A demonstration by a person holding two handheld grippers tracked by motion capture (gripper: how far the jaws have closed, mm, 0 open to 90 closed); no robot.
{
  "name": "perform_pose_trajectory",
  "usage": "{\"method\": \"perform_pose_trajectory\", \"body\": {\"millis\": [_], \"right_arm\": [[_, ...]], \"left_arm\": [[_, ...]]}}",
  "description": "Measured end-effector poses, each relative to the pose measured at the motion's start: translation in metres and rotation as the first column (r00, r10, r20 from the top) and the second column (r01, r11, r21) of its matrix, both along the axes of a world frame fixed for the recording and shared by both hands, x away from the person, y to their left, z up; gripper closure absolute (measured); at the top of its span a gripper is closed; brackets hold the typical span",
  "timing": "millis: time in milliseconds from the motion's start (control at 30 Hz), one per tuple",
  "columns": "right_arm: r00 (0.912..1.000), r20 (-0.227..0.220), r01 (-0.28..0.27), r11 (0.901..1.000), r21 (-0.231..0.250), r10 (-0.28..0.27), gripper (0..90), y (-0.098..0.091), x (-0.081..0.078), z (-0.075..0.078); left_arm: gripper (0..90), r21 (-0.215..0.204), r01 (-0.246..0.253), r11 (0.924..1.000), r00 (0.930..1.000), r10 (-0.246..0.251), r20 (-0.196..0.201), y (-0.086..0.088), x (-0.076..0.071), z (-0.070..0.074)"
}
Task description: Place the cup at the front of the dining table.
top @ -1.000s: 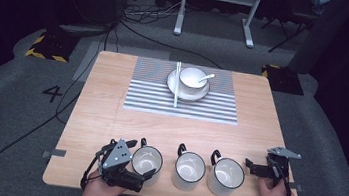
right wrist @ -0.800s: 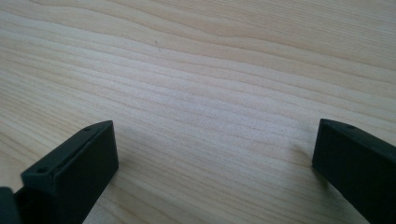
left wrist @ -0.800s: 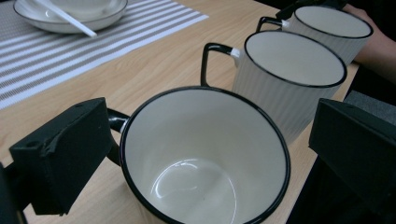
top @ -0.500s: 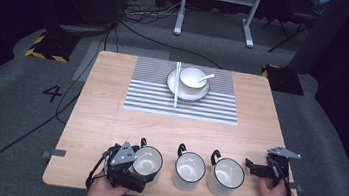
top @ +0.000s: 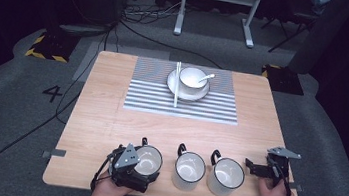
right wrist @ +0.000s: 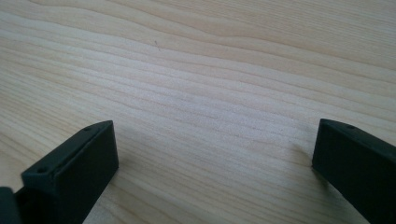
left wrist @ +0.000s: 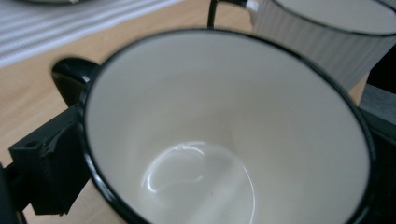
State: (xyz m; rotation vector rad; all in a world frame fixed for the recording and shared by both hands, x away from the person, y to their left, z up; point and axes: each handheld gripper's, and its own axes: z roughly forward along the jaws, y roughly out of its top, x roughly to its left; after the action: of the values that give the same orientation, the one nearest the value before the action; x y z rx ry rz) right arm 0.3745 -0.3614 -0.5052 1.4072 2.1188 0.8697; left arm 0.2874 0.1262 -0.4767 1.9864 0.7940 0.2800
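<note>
Gripping the left mug (top: 146,160) at the near edge of the tabletop (top: 104,119): left hand-held gripper (top: 130,165), jaws set on either side of the mug wall. In the left gripper view, white interior of this mug (left wrist: 224,135) with black rim close to the lens, one black jaw pressed against its outer wall at lower left, black handle (left wrist: 70,79) at upper left.

Standing just right of it in the same near row: middle mug (top: 189,170), then right mug (top: 226,176), all three white with black rims and black handles turned toward the far side. Ribbed wall of the neighbouring mug (left wrist: 327,42) visible at the upper right of the left gripper view.

Resting near the right front corner, just beside the right mug: right hand-held gripper (top: 254,168), jaws spread wide with nothing between them. In the right gripper view, right hand-held gripper (right wrist: 212,154) pointed down at bare wood grain, one jaw at each lower corner.

Lying farther off, on the far half of the tabletop: striped placemat (top: 211,107). On it, a white plate (top: 174,83) carrying a white bowl (top: 192,77) with a spoon (top: 207,76) inside. Chopsticks (top: 176,85) laid across the left part of the plate, pointing away from the person.

Beyond the tabletop: grey floor (top: 21,99) with black cables (top: 136,23), and a white frame's legs (top: 216,7).
</note>
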Motion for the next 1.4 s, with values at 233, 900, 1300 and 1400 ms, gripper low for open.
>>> {"method": "perform_pose_trajectory", "body": {"millis": [233, 900, 1300, 1400], "right_arm": [[1.0000, -0.003, -0.002, 1.0000, 0.006, 0.002, 0.6, 0.000, 0.000, 0.000], [1.0000, -0.005, 0.005, 1.0000, 0.004, -0.005, 0.7, 0.000, -0.001, 0.000], [1.0000, -0.006, 0.005, 1.0000, 0.005, -0.005, 0.7, 0.000, -0.001, 0.000], [1.0000, -0.005, 0.005, 1.0000, 0.005, -0.005, 0.7, 0.000, -0.001, 0.000]], "left_arm": [[0.1, 0.002, 0.006, 1.0000, 0.9999, -0.006, -0.014, -0.004, 0.002, -0.008], [3.0, -0.025, -0.069, 0.9973, 0.9938, 0.071, 0.085, -0.011, -0.007, -0.018], [3.3, -0.004, -0.133, 0.9911, 0.9893, 0.133, 0.060, -0.016, -0.009, -0.010], [3.3, 0.006, -0.132, 0.9913, 0.9890, 0.131, 0.069, -0.018, -0.011, -0.007]]}}
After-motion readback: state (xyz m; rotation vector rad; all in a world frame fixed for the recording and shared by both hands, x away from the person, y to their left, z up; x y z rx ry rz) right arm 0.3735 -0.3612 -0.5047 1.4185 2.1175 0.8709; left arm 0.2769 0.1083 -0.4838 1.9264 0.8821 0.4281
